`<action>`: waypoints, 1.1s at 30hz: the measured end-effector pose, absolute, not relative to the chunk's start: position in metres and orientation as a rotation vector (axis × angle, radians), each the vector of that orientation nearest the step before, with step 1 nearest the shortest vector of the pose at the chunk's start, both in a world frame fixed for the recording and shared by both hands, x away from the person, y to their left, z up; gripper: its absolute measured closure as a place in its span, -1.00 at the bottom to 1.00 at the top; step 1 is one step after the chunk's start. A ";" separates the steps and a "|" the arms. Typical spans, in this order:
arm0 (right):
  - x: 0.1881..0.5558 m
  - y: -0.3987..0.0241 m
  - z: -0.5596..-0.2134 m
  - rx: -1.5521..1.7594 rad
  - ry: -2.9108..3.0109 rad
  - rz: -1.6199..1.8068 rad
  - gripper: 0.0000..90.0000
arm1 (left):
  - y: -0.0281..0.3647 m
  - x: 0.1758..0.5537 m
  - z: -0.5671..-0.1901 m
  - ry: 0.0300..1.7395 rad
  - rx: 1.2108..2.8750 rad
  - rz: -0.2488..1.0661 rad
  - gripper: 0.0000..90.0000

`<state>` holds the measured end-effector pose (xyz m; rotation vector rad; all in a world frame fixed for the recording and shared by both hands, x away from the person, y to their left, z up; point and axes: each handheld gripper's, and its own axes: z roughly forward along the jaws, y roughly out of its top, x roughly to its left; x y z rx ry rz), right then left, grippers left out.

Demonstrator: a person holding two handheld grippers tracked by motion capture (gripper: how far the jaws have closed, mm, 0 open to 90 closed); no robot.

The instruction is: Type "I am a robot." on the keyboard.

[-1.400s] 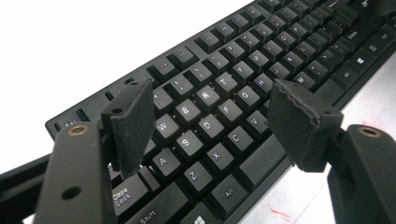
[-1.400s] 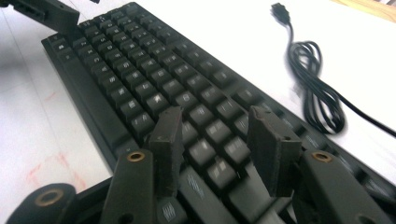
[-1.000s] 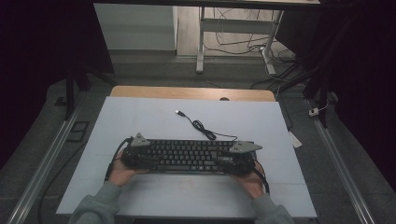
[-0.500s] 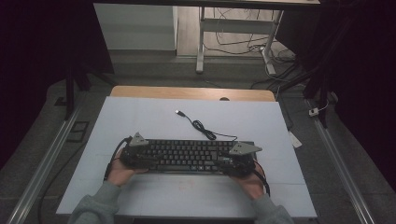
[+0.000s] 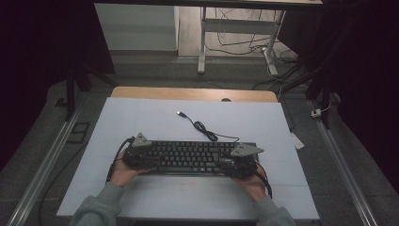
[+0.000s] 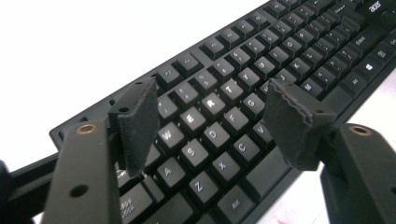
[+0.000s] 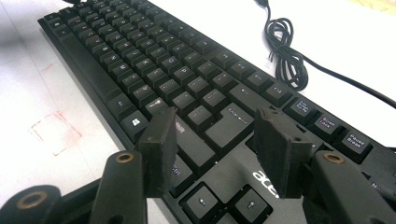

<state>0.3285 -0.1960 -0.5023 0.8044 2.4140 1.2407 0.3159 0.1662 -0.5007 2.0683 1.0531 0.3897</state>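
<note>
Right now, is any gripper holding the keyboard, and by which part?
No. Both grippers, left and right, hover open over the keyboard ends; the fingers grip nothing.

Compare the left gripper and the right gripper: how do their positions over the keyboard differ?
The left gripper hangs over the letter keys at the keyboard's left end; the right gripper hangs over the Enter and arrow keys at its right end. The left gripper's jaws have just been closing a little, while the right gripper's kept their gap. Both stand open above the keys, gripping nothing.
</note>
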 end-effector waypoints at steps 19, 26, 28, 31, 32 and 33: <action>0.329 -0.196 -0.504 0.802 2.427 1.234 0.09 | 0.144 0.333 -0.510 0.997 2.125 0.360 0.97; 0.328 -0.195 -0.505 0.807 2.431 1.234 0.09 | 0.136 0.338 -0.515 1.002 2.146 0.343 0.97; 0.328 -0.195 -0.505 0.803 2.432 1.231 0.09 | 0.135 0.338 -0.516 1.003 2.150 0.345 0.97; 0.328 -0.195 -0.505 0.808 2.432 1.232 0.09 | 0.134 0.339 -0.517 1.006 2.154 0.355 0.97; 0.329 -0.195 -0.505 0.808 2.431 1.233 0.09 | 0.134 0.339 -0.517 1.011 2.151 0.353 0.97; 0.328 -0.196 -0.505 0.810 2.430 1.231 0.09 | 0.133 0.340 -0.518 1.012 2.152 0.355 0.97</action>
